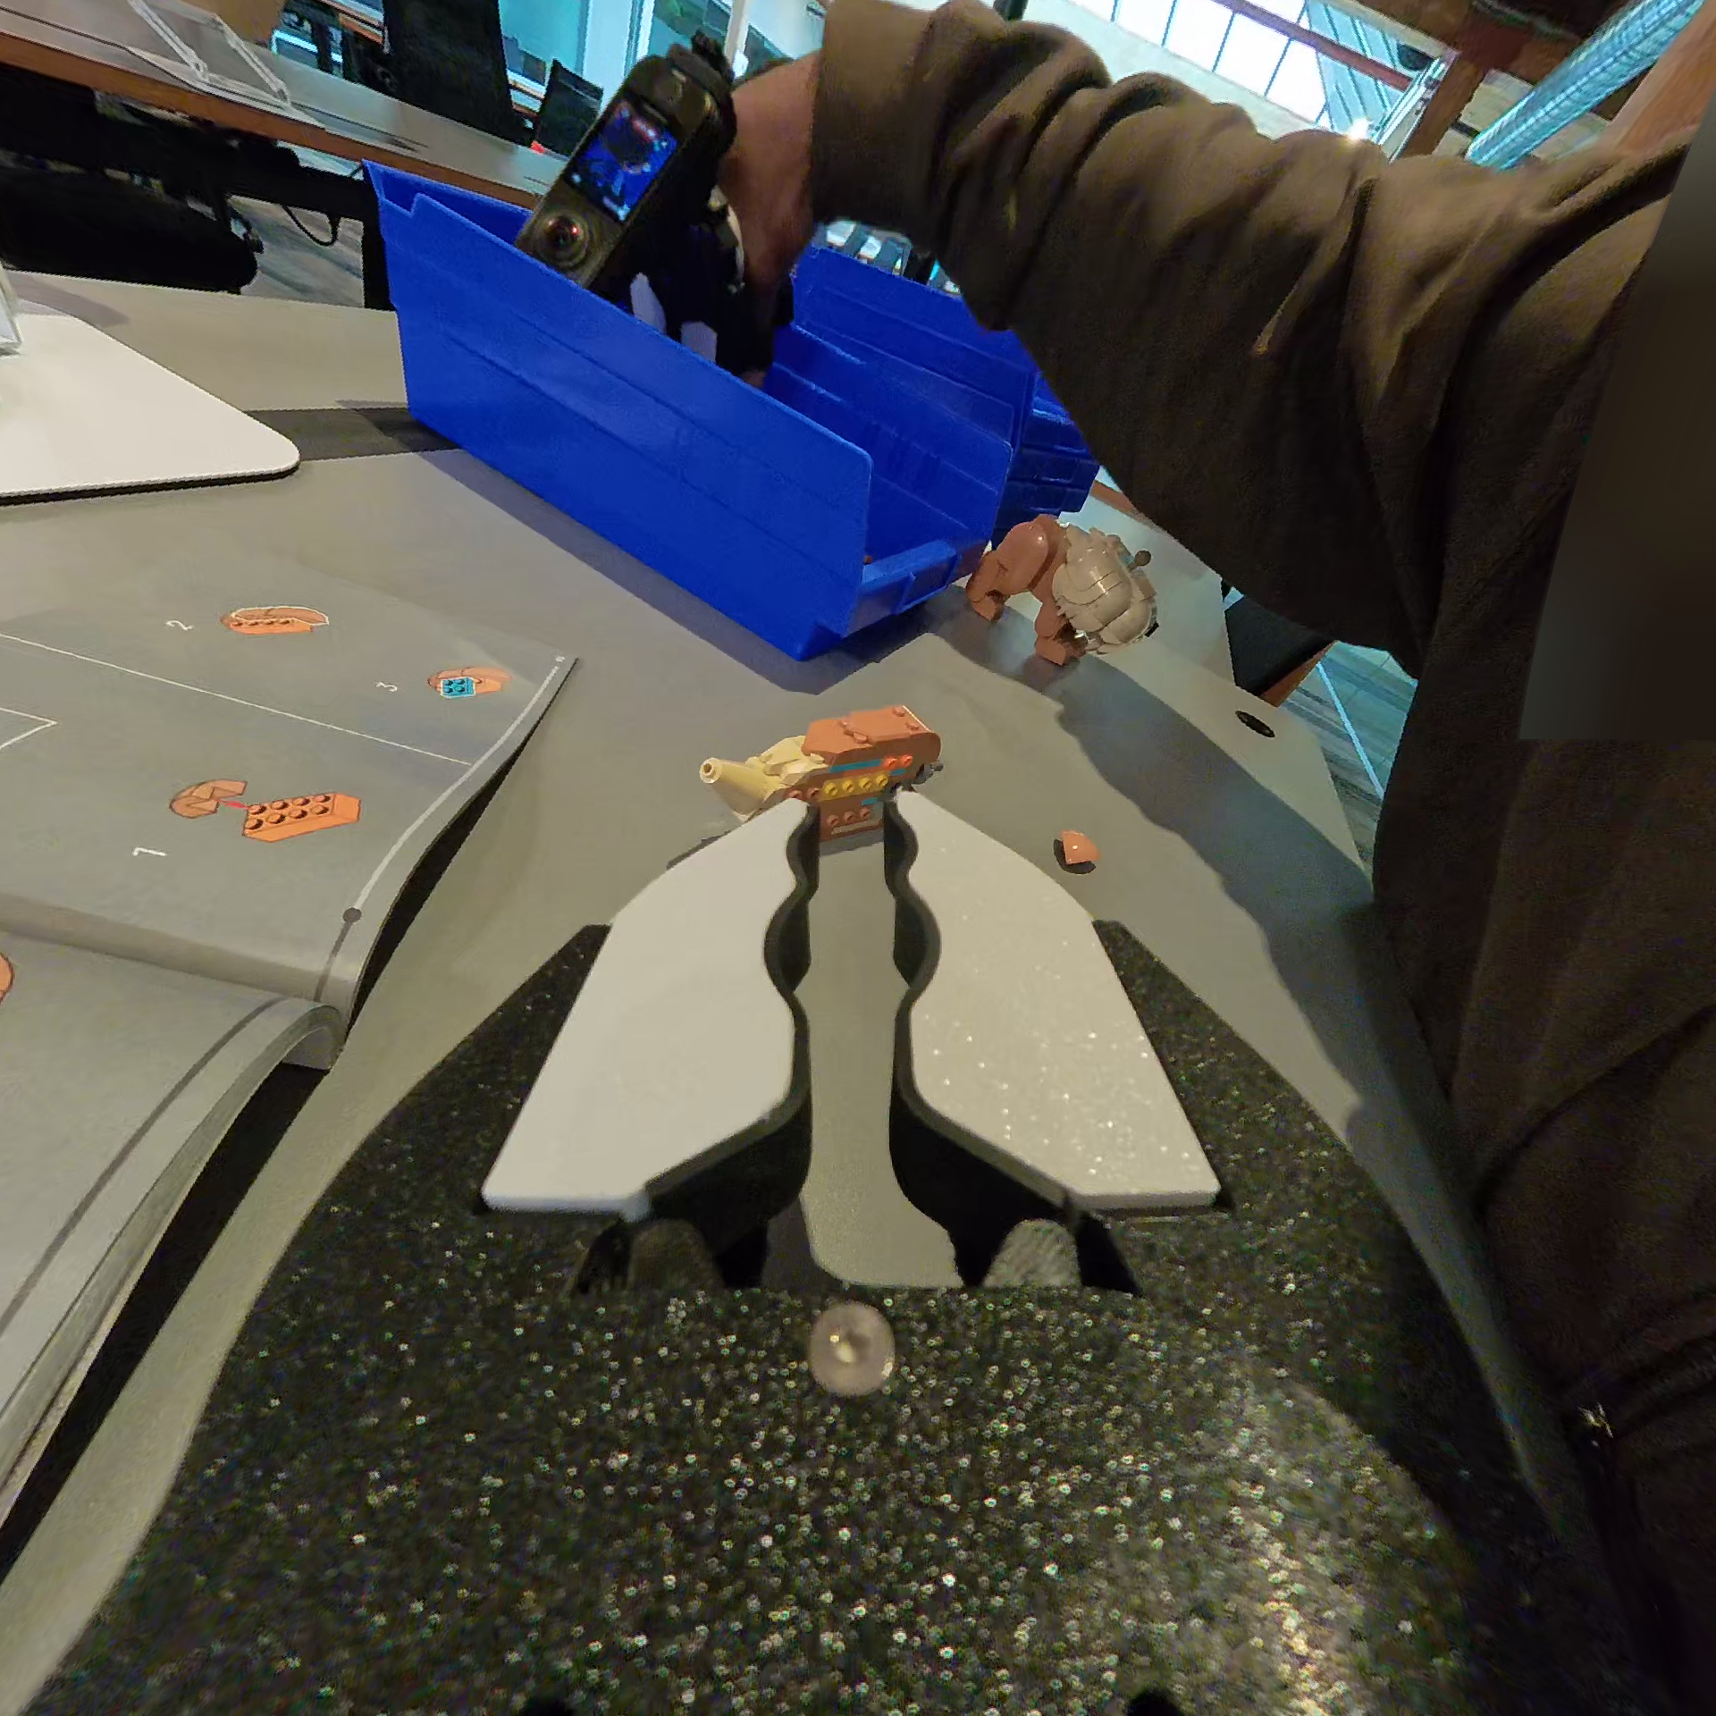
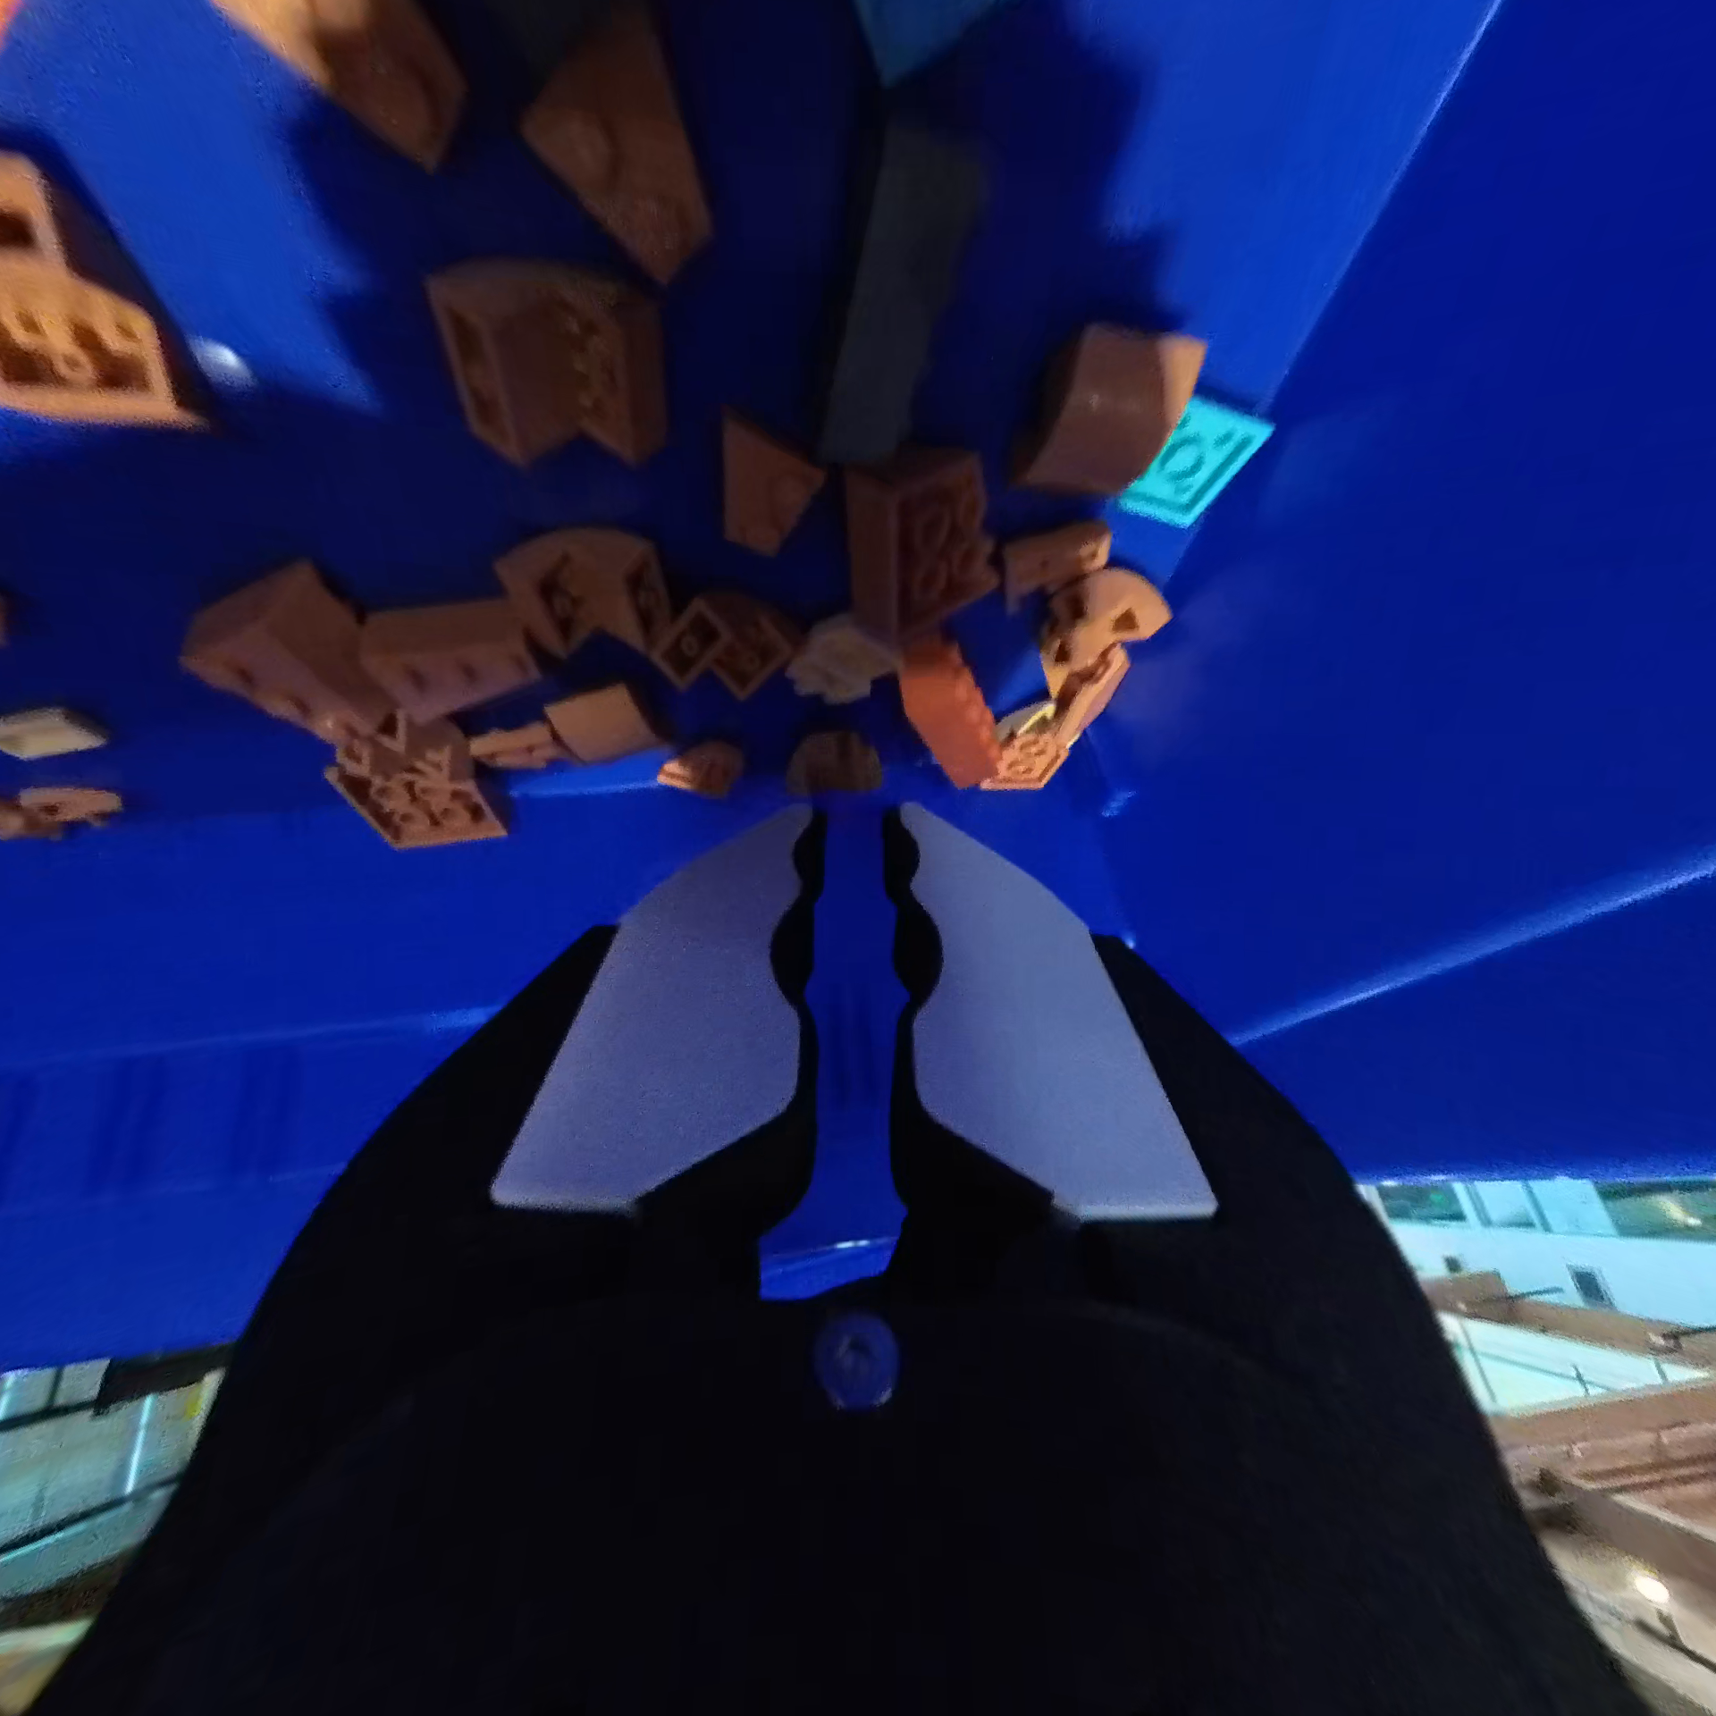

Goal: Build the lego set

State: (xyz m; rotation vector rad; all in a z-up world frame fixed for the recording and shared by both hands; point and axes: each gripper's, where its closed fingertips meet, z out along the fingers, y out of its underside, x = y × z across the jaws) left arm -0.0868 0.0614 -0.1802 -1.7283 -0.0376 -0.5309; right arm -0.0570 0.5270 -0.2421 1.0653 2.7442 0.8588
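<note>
Table [image 1: 604, 576] carrying everything, largest first: blue bin [image 1: 650, 446] keeping loose brown bricks [image 2: 548, 362] corralled for picking; instruction booklet [image 1: 232, 743] lying open for reference; left gripper [image 1: 850, 822] pinching the half-built model [image 1: 836, 761], steadying it; right gripper [image 2: 852, 808] reaching into the bin, slightly parted, empty.
</note>
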